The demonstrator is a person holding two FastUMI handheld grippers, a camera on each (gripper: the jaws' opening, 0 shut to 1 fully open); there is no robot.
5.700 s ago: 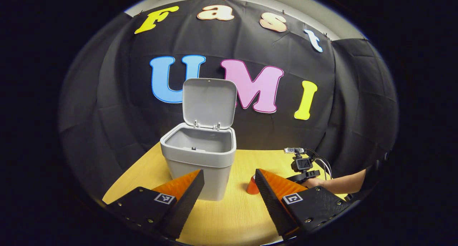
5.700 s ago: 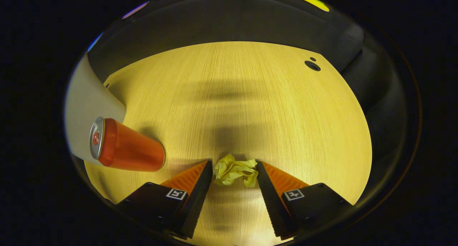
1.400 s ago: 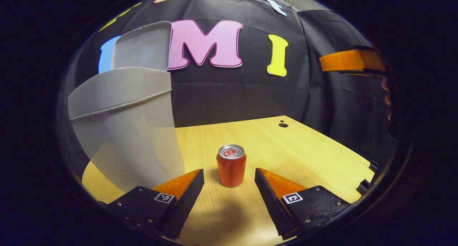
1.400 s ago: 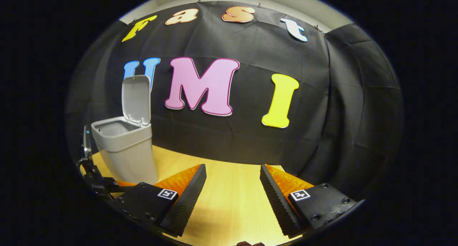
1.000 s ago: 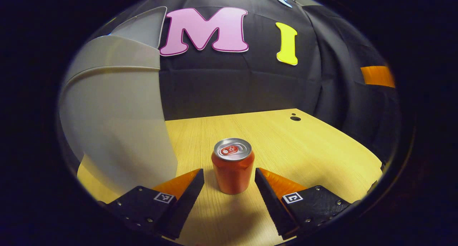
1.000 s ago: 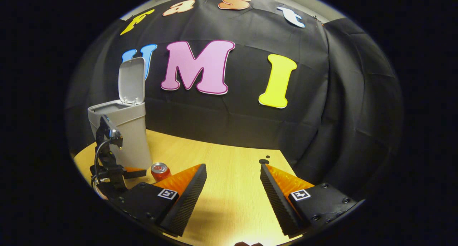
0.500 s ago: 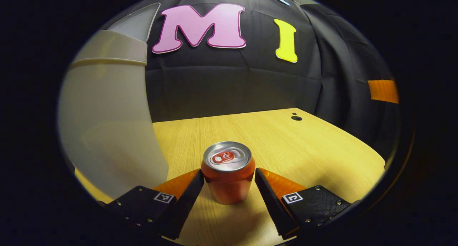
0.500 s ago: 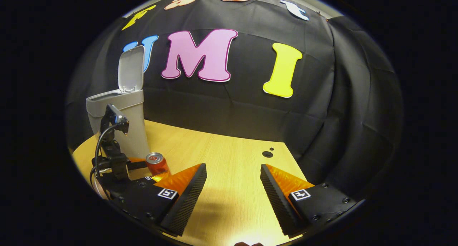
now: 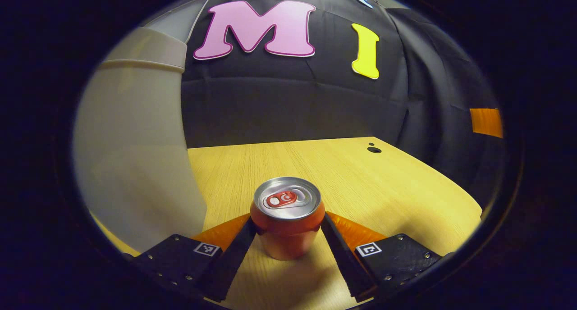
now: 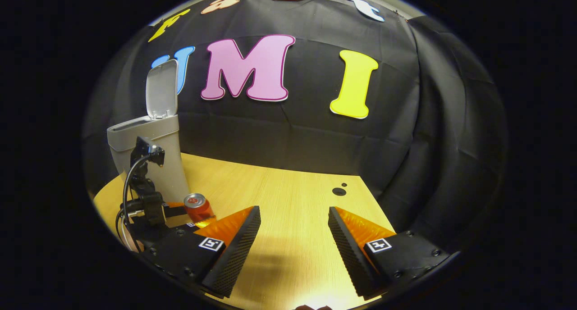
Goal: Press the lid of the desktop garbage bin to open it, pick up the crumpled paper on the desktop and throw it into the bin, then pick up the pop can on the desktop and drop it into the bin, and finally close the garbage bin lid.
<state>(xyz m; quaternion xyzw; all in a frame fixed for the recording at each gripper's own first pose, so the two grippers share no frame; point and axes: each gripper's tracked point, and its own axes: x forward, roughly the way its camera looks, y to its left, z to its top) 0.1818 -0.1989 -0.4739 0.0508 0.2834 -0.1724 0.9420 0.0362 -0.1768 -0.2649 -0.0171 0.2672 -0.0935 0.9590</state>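
The left hand-held gripper [image 9: 288, 238] has closed in on the pop can [image 9: 287, 217]; both fingers now touch its sides, where a moment ago there were small gaps. The can stands upright on the worktop [image 9: 405, 188], near its left edge, just beside the bin [image 9: 135, 157], whose lid [image 10: 161, 93] is up. The right hand-held gripper [image 10: 293, 233] hangs wide open over bare wood, with free room toward the far right corner.

Beside the glossy metal can [image 9: 287, 220], the bin [image 9: 135, 157] looks like matt plastic; the table [image 9: 360, 184] shows wood grain.
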